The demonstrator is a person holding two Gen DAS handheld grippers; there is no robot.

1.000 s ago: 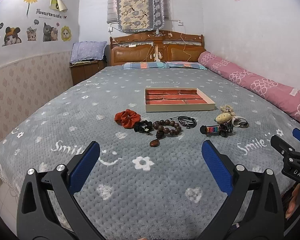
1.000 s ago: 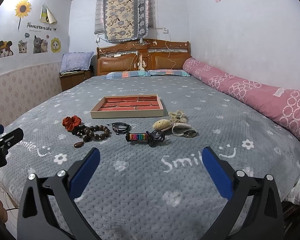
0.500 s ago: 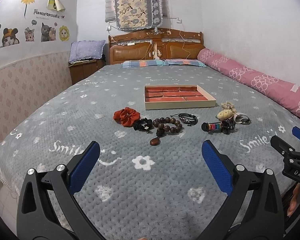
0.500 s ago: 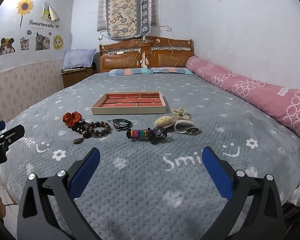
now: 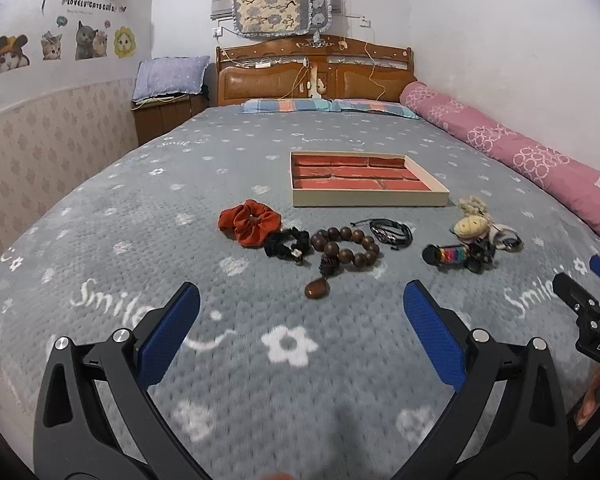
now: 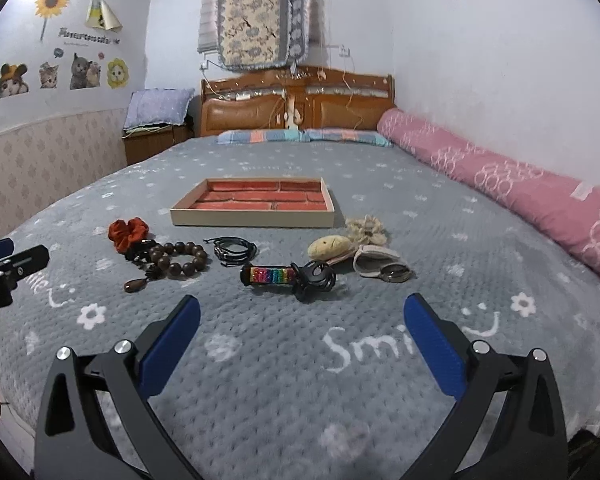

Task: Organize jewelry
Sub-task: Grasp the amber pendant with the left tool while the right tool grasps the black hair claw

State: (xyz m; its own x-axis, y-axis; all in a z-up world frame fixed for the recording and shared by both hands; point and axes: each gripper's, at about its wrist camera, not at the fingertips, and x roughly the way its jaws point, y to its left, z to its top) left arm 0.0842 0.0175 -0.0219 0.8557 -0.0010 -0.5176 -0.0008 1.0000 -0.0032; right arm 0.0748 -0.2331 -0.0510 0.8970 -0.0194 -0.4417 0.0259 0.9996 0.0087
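Observation:
A shallow tray [image 5: 364, 199] [image 6: 252, 218] with red compartments lies on the grey bed. In front of it lie a red scrunchie [image 5: 249, 221] [image 6: 127, 233], a black scrunchie [image 5: 286, 243], a brown bead bracelet [image 5: 346, 246] [image 6: 176, 259], a black cord bracelet [image 5: 390, 233] [image 6: 234, 249], a rainbow clip [image 5: 454, 257] [image 6: 274, 275], a black claw clip [image 6: 316, 278], a plush charm [image 5: 472, 226] [image 6: 330, 247] and a beige scrunchie [image 6: 366, 228]. My left gripper [image 5: 300, 314] is open and empty, short of the beads. My right gripper [image 6: 300, 314] is open and empty, short of the clips.
The grey blanket [image 5: 140, 240] covers the whole bed. A long pink bolster [image 5: 520, 156] [image 6: 500, 192] lies along the right wall. A wooden headboard [image 5: 316, 72] and pillows are at the far end. A bedside cabinet [image 5: 164, 116] stands far left.
Both grippers have moved forward toward the row of jewelry, which looks nearer in both views. Both stay open and empty.

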